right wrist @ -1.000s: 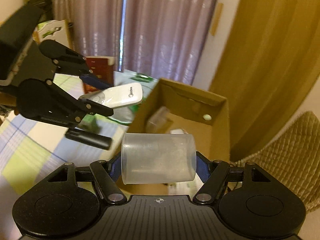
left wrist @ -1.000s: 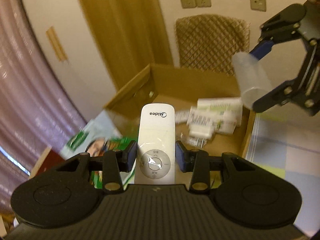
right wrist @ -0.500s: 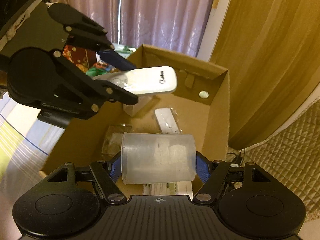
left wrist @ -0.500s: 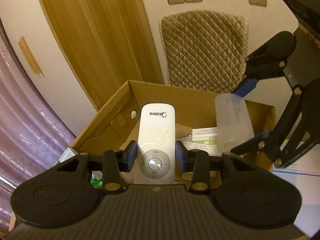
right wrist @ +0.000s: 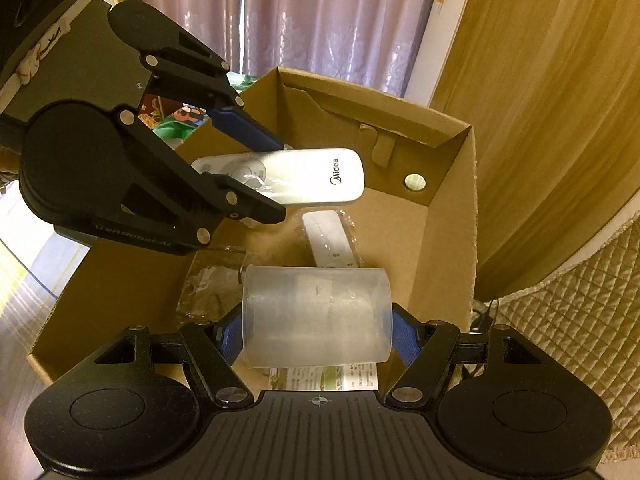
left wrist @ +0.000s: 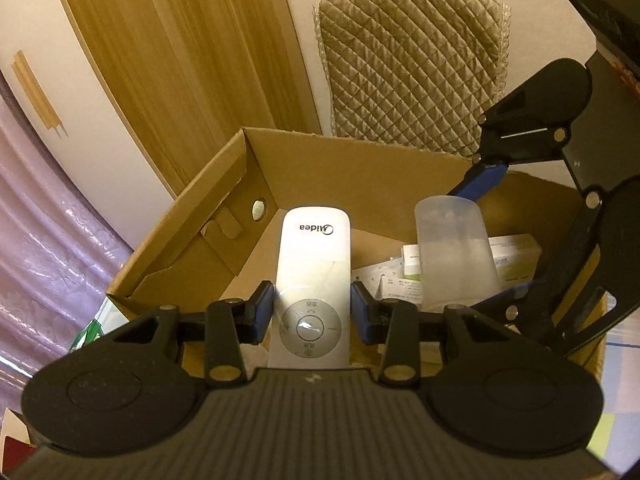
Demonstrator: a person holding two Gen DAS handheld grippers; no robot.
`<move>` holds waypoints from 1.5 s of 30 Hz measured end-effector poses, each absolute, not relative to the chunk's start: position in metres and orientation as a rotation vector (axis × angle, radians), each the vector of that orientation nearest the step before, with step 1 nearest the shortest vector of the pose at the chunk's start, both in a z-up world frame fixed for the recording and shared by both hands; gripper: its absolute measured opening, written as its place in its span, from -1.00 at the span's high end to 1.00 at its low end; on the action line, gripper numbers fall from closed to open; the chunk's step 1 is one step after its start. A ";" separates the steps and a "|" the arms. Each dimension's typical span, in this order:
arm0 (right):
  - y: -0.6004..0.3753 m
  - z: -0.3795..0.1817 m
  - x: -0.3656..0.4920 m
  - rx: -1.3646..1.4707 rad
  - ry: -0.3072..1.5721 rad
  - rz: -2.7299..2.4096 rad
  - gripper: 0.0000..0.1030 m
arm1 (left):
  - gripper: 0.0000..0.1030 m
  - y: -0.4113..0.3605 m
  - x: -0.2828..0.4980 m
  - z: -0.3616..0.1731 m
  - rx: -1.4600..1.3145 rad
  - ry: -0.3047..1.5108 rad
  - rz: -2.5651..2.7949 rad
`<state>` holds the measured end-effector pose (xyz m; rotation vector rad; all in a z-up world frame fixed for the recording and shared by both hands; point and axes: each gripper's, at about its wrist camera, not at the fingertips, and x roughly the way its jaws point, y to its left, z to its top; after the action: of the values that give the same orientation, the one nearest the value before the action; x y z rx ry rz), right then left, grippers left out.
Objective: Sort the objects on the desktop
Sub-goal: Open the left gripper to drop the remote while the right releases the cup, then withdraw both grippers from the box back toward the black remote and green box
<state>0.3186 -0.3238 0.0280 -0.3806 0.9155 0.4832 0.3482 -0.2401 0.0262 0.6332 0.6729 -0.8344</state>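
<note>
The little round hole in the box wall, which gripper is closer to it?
Left. The left gripper holds the remote beside the hole; the right gripper, holding the cup, sits further back.

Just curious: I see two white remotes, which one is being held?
The larger Midea remote, clamped in the left gripper; the smaller remote lies plastic-wrapped in the box.

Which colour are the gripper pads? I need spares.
Blue pads, clearest in the right wrist view.

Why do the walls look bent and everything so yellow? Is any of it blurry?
Left wrist view: the fisheye lens bows the wooden door; warm light tints the cardboard box; glare on the Midea remote. Right wrist view: curtain curves; frosted plastic cup sharp.
</note>
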 end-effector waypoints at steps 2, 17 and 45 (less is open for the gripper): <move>-0.323 0.026 0.321 -0.385 0.914 0.481 -0.38 | 0.28 -0.241 0.349 0.024 0.638 0.666 -0.835; -0.317 0.024 0.327 -0.419 0.894 0.474 -0.39 | 0.16 -0.230 0.347 0.034 0.630 0.630 -0.817; -0.300 0.050 0.288 -0.442 0.862 0.464 -0.39 | 0.11 -0.190 0.319 0.054 0.586 0.618 -0.781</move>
<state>0.2883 -0.2998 0.0502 -0.4417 0.8619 0.4644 0.3189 -0.1905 0.0544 0.5862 0.6183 -0.7811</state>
